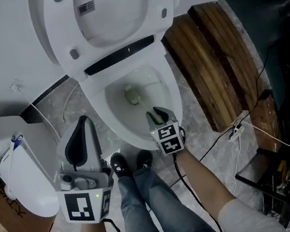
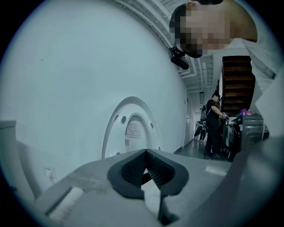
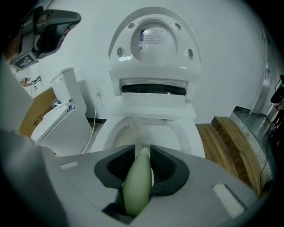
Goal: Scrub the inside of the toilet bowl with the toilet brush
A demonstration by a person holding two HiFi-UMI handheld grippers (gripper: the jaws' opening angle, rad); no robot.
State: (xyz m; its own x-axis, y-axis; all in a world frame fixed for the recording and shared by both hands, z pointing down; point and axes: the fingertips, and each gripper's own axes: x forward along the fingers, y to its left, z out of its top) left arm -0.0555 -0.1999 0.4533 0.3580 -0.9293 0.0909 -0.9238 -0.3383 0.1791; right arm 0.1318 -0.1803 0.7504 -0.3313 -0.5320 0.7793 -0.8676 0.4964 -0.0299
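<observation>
The toilet bowl (image 1: 97, 105) stands open, its seat and lid (image 1: 112, 19) tipped up against the white wall. Low inside the bowl sits a pale green lump that looks to be the head of the toilet brush (image 1: 132, 95), though the thin shaft above it is hard to trace from the head view. The brush's green handle runs back between the jaws of the right gripper (image 1: 159, 117), which hangs over the near rim of the bowl. In the right gripper view the jaws are clamped on that handle (image 3: 137, 186), and the handle points down towards the bowl's middle.

The left gripper (image 1: 83, 124) is held off to the left of the bowl, above the floor. Its dark pads meet at their tips with nothing between them (the left gripper view shows only the raised lid and the wall beyond them).

The floor (image 1: 65, 101) is grey, marbled tile. Wooden planks (image 1: 210, 63) lie to the right of the toilet, and thin cables (image 1: 246, 129) trail across them. At the left stands a second white toilet (image 1: 26, 179) with its lid down, beside a cardboard box (image 1: 5, 216). The person's legs in jeans (image 1: 154, 205) and black shoes (image 1: 121, 165) stand just before the bowl.
</observation>
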